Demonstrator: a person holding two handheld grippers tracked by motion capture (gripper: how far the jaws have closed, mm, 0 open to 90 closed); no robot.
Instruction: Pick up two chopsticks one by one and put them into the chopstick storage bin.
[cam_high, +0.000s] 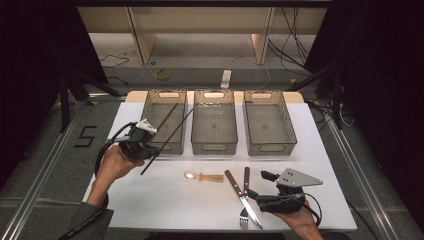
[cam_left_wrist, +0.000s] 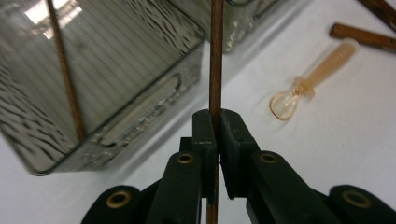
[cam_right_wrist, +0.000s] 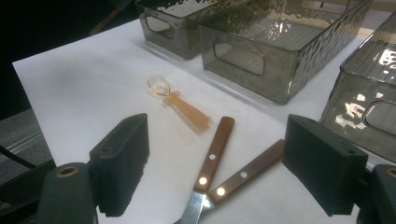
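chopstick (cam_left_wrist: 215, 56) ends cropped, fork (cam_high: 244, 212) partly under knife (cam_high: 242, 196)

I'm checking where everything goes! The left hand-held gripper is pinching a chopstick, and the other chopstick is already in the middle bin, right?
Not quite. The left hand-held gripper is pinching a chopstick, but the other chopstick lies in the left bin, not the middle bin. The high view shows it leaning across that left bin.
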